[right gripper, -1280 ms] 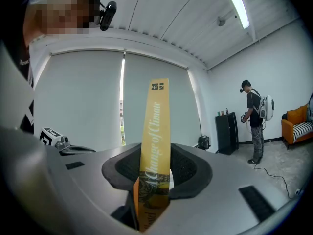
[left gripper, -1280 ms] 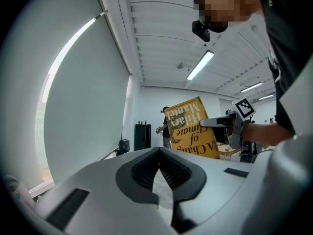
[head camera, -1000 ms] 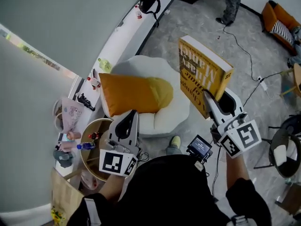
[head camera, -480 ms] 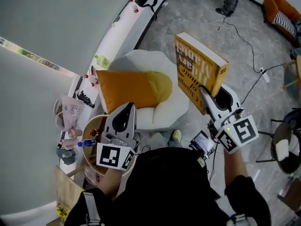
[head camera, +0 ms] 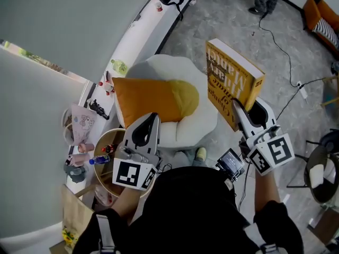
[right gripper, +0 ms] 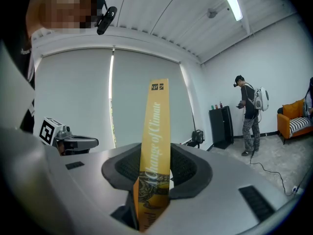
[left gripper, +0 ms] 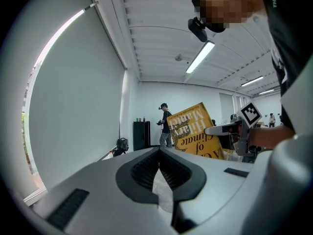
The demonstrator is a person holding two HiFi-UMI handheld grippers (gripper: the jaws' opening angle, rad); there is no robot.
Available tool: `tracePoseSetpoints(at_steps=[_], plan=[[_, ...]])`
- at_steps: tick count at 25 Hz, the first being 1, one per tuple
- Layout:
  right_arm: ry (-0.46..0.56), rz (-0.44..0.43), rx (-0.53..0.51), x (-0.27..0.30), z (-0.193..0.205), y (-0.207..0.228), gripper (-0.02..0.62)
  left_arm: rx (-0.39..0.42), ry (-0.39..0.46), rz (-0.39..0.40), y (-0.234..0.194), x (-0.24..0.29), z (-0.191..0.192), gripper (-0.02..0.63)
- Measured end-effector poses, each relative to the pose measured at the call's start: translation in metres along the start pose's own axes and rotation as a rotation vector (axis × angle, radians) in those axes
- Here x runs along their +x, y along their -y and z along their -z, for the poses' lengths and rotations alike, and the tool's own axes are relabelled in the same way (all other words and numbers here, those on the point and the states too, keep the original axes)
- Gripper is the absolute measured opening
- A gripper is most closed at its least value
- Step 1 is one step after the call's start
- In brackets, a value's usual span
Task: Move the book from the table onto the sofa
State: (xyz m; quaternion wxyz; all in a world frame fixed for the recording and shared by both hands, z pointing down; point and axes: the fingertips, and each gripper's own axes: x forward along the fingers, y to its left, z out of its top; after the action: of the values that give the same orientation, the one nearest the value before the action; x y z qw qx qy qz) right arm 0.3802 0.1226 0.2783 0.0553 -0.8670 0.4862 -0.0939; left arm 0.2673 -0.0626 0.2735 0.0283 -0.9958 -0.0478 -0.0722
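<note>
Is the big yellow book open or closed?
Closed. The right gripper squeezes the book across both covers, with its pages in one tight block.

The head view looks steeply down from above the person onto the left tongs (head camera: 152,116) and right tongs (head camera: 235,103). Each gripper view sits close behind its own jaws, facing about level across the room — both catch the book (left gripper: 193,131) and the black cabinet (left gripper: 141,135).

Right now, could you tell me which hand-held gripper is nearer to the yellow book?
Right. The right hand-held gripper clamps the yellow book; the left hand-held gripper hangs clear of it.
</note>
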Motion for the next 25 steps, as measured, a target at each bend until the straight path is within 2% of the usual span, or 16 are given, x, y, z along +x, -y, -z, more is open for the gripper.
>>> tracePoseSetpoints(at_steps=[3, 8, 12, 18, 21, 25], plan=[[-0.005, -0.002, 0.007, 0.014, 0.005, 0.001, 0.149, -0.009, -0.002, -0.014, -0.013, 0.002, 0.005, 0.012], [-0.063, -0.008, -0.018, 0.088, 0.001, -0.019, 0.149, -0.042, 0.000, -0.037, -0.088, 0.010, 0.012, 0.012], [-0.102, -0.014, -0.033, 0.127, 0.008, -0.034, 0.149, -0.071, 0.011, -0.066, -0.127, 0.005, 0.025, 0.012], [-0.190, -0.037, -0.069, 0.164, 0.023, -0.050, 0.149, -0.148, 0.033, -0.110, -0.159, -0.003, 0.047, 0.012], [-0.197, -0.052, -0.097, 0.196, 0.029, -0.059, 0.149, -0.156, 0.054, -0.117, -0.186, -0.002, 0.059, 0.012], [-0.243, -0.065, -0.130, 0.220, 0.043, -0.065, 0.149, -0.187, 0.029, -0.124, -0.196, -0.003, 0.080, 0.012]])
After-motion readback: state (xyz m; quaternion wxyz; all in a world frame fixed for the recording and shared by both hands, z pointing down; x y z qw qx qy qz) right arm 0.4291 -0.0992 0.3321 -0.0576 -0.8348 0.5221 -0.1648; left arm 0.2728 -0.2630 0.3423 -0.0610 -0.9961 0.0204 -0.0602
